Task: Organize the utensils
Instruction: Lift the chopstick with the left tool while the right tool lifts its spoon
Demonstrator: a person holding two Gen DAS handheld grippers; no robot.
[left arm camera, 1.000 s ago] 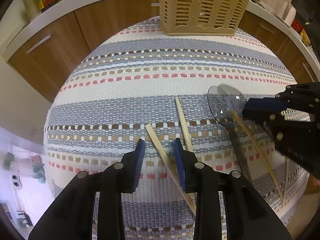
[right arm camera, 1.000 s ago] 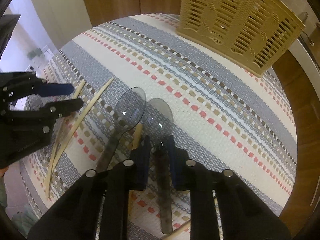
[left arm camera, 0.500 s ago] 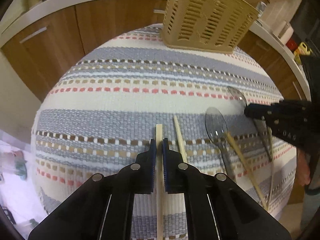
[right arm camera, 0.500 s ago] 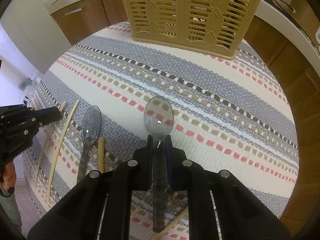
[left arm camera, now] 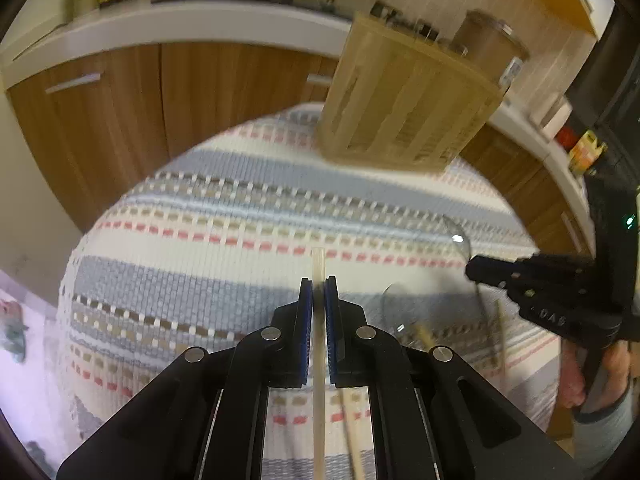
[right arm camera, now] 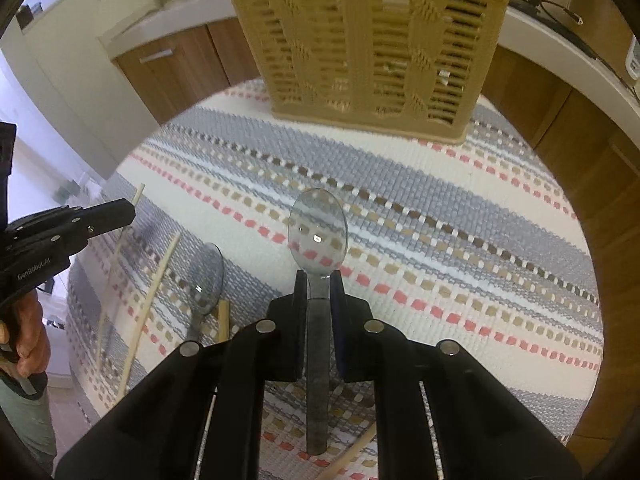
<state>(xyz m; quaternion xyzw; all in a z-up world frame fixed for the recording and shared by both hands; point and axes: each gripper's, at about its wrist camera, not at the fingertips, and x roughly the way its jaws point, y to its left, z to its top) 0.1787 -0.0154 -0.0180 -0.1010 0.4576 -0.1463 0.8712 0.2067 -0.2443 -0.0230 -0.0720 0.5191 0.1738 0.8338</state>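
The left gripper [left arm camera: 319, 280] is seen closed tightly on a pale wooden chopstick [left arm camera: 319, 344], which is pinched between its blue pads [left arm camera: 306, 312] and runs straight along the fingers, its tip sticking out just past them and lifted clear of the cloth. The right gripper [right arm camera: 319, 276] is clamped on the dark handle of a clear plastic spoon [right arm camera: 318, 228], whose transparent bowl is held out beyond the fingertips above the cloth. Below both tools a round table is covered by a woven striped tablecloth [right arm camera: 460, 216] in grey, cream, tan and red. On the cloth, to the left in the right wrist view, a second clear spoon [right arm camera: 206, 276] is left lying beside several more chopsticks [right arm camera: 150, 304], one of them partly under that spoon. At the far edge of the table a tan slatted plastic basket [right arm camera: 368, 44] is set upright, well apart from both grippers. Wooden cabinets and a white counter are seen behind the table. A hand [right arm camera: 26, 332] is visible gripping the left tool's handle at the left edge of the right wrist view.
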